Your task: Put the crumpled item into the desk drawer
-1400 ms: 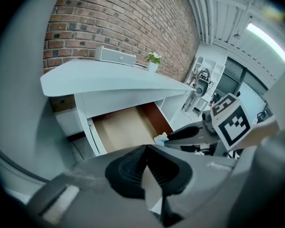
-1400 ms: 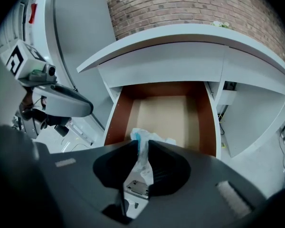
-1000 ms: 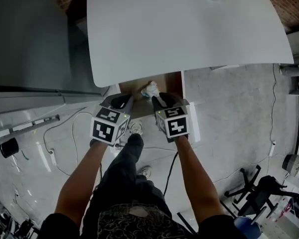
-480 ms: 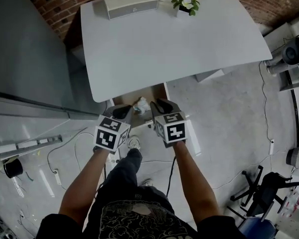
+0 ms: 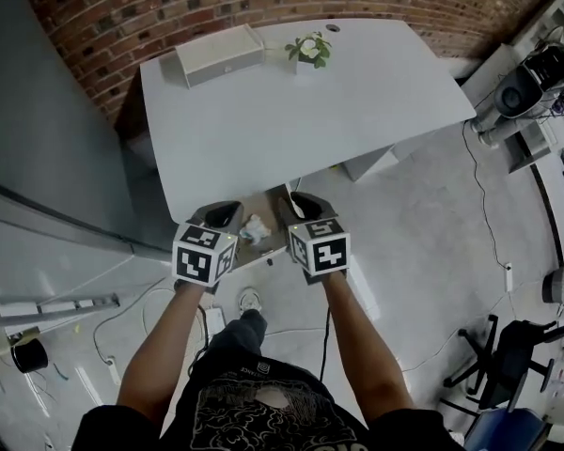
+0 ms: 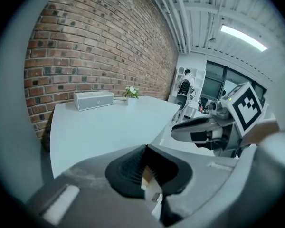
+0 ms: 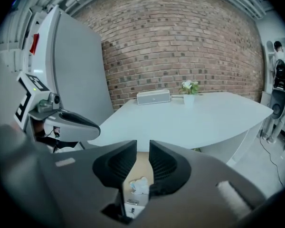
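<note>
The crumpled white item lies in the open wooden drawer under the white desk's front edge. Neither gripper touches it. My left gripper hovers just left of the drawer, its pads meeting with nothing between them. My right gripper hovers to the drawer's right. Its jaws are closing, a narrow empty gap left between them. Through that gap in the right gripper view, the crumpled item shows far below on the drawer's brown floor.
A white box and a small potted plant stand at the desk's far edge by the brick wall. A tall grey cabinet is on the left. Cables lie on the floor, a black chair at lower right.
Both grippers have drawn back and up from the drawer while the head view widened. The crumpled item stays in the drawer, now apart from the right gripper, whose jaws have narrowed.
</note>
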A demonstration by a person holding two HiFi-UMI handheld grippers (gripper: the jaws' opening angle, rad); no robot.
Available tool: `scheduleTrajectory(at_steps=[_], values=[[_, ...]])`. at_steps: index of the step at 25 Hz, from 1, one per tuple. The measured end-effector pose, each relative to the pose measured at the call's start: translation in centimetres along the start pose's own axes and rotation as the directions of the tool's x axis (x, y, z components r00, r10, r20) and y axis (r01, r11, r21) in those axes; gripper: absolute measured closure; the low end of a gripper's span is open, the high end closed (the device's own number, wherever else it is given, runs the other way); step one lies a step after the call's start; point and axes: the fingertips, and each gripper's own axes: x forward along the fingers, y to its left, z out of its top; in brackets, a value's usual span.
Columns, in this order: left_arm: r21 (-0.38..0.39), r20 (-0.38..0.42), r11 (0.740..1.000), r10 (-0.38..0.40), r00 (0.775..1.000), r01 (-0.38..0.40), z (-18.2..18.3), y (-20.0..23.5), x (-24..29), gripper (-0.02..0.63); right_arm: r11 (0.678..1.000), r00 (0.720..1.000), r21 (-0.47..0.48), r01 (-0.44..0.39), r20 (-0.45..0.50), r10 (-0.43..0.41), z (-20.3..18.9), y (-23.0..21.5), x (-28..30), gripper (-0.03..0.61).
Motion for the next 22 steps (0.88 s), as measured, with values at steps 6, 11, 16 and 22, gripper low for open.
scheduleTrajectory(at_steps=[6, 11, 16, 22], values=[[0.034, 0.069, 0.999, -0.006, 0.998, 0.004, 5.0, 0.3, -0.9, 0.611, 0.999, 0.997, -0.007, 0.036, 0.070, -0.036, 4.7, -0.6, -2.0, 0.506], [0.066, 0.134, 0.998, -0.003, 0.991, -0.006, 9.0, 1.2, -2.2, 0.611, 0.997, 0.990, -0.016, 0.076, 0.124, -0.073, 8.3, -1.0, -3.4, 0.514], [0.084, 0.190, 0.996, 0.008, 0.982, -0.024, 12.4, 2.7, -3.6, 0.611, 0.994, 0.978, -0.021, 0.106, 0.184, -0.100, 12.0, -1.0, -4.4, 0.522], [0.093, 0.243, 0.995, 0.023, 0.970, -0.047, 15.1, 4.0, -5.4, 0.611, 0.992, 0.961, -0.027, 0.120, 0.253, -0.109, 15.4, -0.1, -5.3, 0.541]])
